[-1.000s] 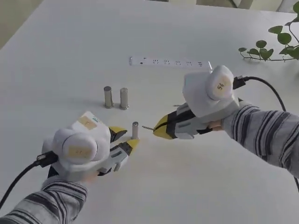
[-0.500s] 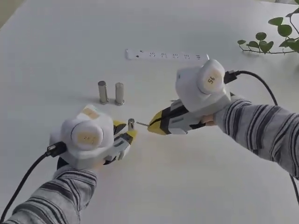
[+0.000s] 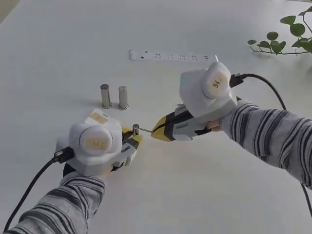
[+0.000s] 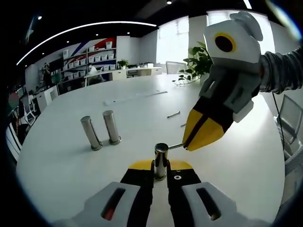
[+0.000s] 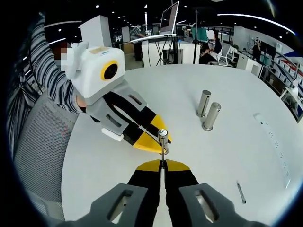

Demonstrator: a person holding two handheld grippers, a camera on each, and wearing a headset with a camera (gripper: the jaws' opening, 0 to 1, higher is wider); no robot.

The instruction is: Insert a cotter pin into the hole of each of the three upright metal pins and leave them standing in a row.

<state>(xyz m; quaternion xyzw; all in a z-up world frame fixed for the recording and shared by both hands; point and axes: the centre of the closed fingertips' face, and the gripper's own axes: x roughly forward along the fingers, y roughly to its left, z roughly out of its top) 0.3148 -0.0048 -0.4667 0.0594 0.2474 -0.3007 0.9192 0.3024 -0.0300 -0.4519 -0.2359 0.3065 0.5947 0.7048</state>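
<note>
Writing on the round label of the right gripper (image 3: 155,132) looks like "5t", but it is small and I am not certain; the label on the left gripper (image 3: 134,139) cannot be read. The left gripper is pinching a smooth cylindrical metal pin (image 4: 161,158), which stands upright on the white tabletop (image 3: 195,185). The right gripper is pressed together on a thin cotter pin (image 4: 176,146) that lies about horizontal, with its tip at the upper end of this metal pin. Behind them a second metal pin (image 3: 105,95) and a third metal pin (image 3: 123,97) stand upright side by side, near a white power strip (image 3: 173,57).
</note>
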